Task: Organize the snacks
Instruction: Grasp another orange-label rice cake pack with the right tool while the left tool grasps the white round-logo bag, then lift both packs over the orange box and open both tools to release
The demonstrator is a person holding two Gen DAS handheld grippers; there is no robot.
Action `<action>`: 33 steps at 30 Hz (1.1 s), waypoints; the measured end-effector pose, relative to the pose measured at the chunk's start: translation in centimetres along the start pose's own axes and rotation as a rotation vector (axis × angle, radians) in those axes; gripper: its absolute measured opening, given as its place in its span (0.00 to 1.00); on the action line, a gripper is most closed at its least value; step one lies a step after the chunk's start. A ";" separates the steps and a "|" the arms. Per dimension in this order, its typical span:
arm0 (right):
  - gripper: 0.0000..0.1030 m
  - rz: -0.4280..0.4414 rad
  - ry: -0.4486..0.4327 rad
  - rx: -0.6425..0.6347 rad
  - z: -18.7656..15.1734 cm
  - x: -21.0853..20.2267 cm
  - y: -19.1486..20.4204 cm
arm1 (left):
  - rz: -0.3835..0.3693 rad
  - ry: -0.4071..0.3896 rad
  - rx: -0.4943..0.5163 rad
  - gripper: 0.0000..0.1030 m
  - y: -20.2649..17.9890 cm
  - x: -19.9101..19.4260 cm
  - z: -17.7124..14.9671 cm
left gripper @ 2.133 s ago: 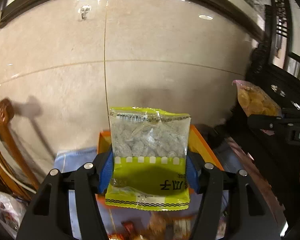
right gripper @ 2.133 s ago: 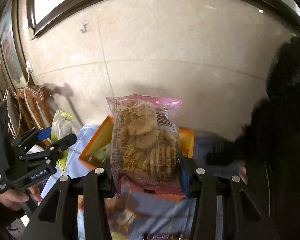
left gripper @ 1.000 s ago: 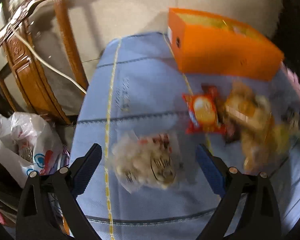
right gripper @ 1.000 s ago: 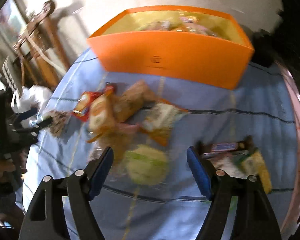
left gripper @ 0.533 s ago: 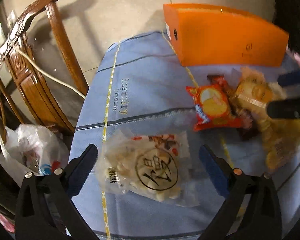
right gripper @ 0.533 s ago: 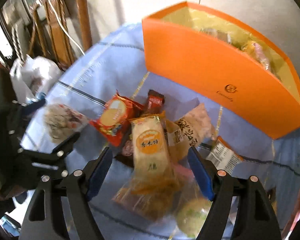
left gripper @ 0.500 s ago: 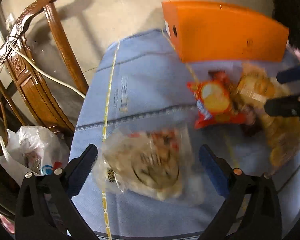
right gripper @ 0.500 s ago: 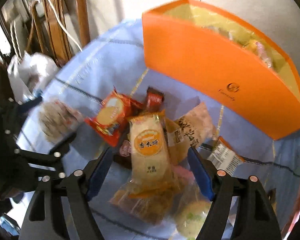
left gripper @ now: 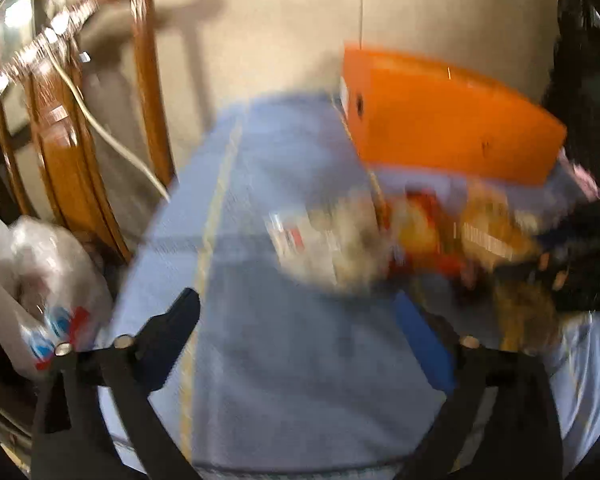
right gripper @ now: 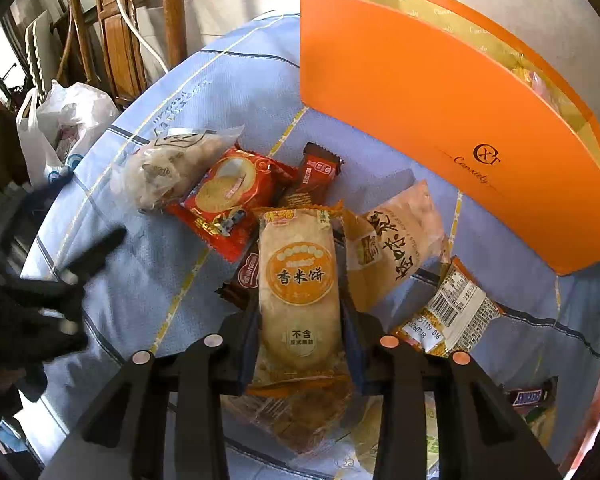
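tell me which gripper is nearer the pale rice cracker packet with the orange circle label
Right. The right gripper has its fingers closed around the rice cracker packet; the left gripper, open, hovers off to its left above the blue cloth.

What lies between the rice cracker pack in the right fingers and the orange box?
Nothing tall. The rice cracker pack sits between the right gripper fingers. Between it and the orange box lie only flat packets on the cloth, such as the beige snack bag. The box's near wall must be cleared by lifting.
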State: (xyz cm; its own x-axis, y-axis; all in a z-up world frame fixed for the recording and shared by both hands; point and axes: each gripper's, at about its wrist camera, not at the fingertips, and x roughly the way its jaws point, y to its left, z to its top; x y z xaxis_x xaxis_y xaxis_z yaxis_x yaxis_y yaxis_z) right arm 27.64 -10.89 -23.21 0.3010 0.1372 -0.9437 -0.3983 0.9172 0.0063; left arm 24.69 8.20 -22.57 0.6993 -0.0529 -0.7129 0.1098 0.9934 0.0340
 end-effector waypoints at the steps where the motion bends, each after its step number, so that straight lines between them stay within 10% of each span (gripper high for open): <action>1: 0.36 0.002 -0.001 0.004 0.0 0.0 0.0 | -0.003 -0.008 0.001 0.96 0.1 0.1 0.5; 16: 0.36 0.021 0.008 0.023 0.2 0.2 -0.4 | 0.002 0.167 -0.107 0.96 -0.7 8.1 3.6; 20: 0.34 0.015 -0.005 0.005 0.0 0.1 -0.3 | -0.002 0.172 -0.107 0.64 0.4 7.8 2.4; 33: 0.34 0.020 -0.056 0.030 -0.8 -0.9 -0.6 | -0.083 0.092 -0.057 0.57 -0.9 4.7 1.5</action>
State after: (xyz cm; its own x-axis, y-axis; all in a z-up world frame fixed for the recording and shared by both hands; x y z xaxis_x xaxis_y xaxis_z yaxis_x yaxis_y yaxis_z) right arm 26.95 -11.88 -22.58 0.3413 0.1753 -0.9234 -0.3789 0.9247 0.0355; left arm 28.94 6.94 -24.88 0.6216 -0.1280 -0.7728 0.1223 0.9903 -0.0657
